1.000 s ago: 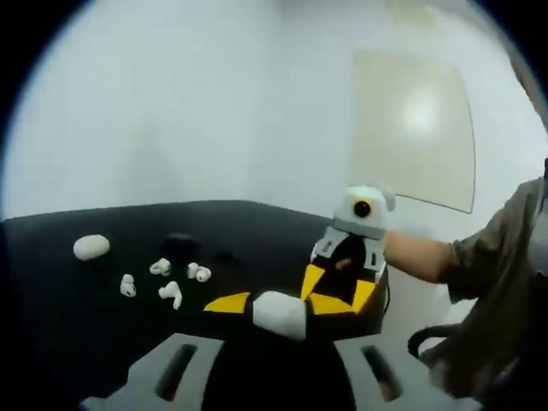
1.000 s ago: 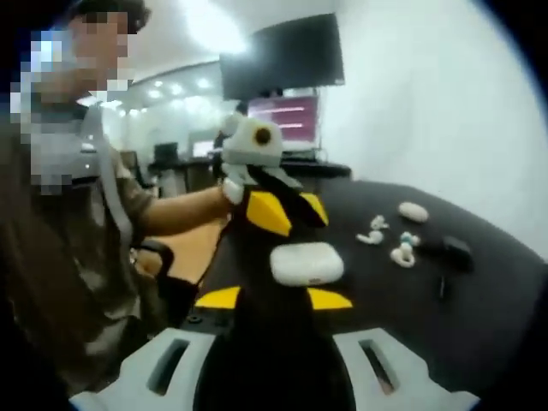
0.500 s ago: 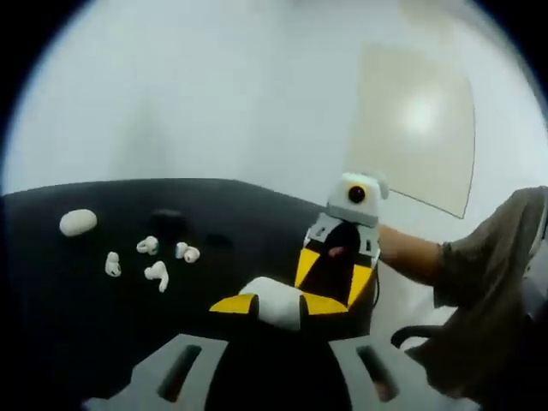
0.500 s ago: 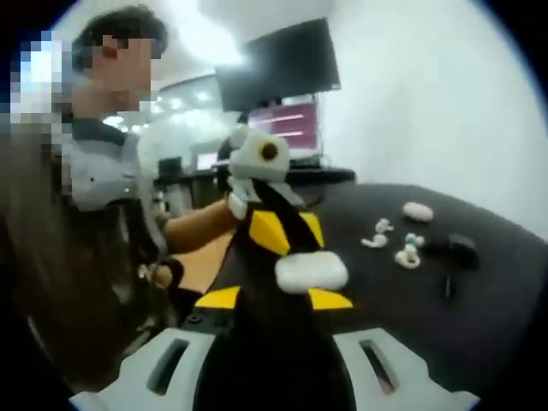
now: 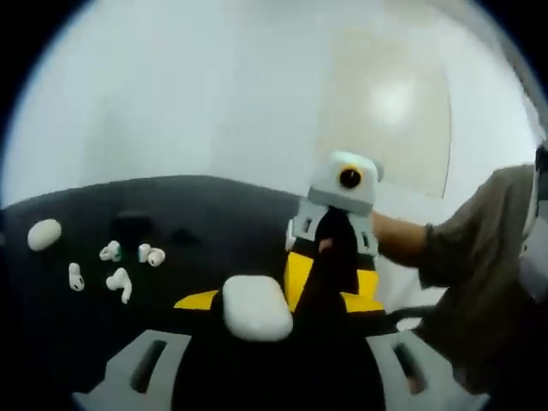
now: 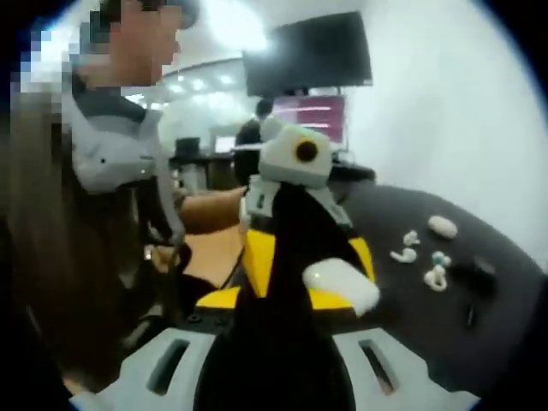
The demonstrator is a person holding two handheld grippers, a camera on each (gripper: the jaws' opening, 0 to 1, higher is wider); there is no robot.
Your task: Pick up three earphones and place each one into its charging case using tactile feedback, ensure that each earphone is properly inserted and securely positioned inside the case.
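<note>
The white charging case [image 5: 256, 307] sits closed and raised above the table, caught between the two tools that meet nose to nose; in the right gripper view the same case [image 6: 341, 284] shows tilted at the yellow-and-black tips. The left tool [image 5: 272, 330] has its jaws closed in on the case from below in its own view, and the right tool [image 5: 330, 270] faces it from the far side, its yellow pads just beside the case; in the right gripper view the right tool [image 6: 282, 300] lies behind the dark bulk of the left tool [image 6: 295, 231], so whether its jaws clamp the case or only touch it I cannot tell. Well apart from the case, several white earphones [image 5: 111, 265] lie loose on the black table [image 5: 214, 231], with a second white case [image 5: 44, 234] beyond them and a dark object [image 5: 133, 224] near them; the earphones [image 6: 424, 261] show again in the right gripper view, scattered on the table [image 6: 505, 325]. A plain white wall [image 5: 188, 94] stands behind the table with a pale panel [image 5: 390, 111] on it. The other way, a dark wall screen [image 6: 308, 53], a lit monitor [image 6: 310, 111] and bright ceiling lights sit behind the person's sleeve [image 5: 479, 231].
</note>
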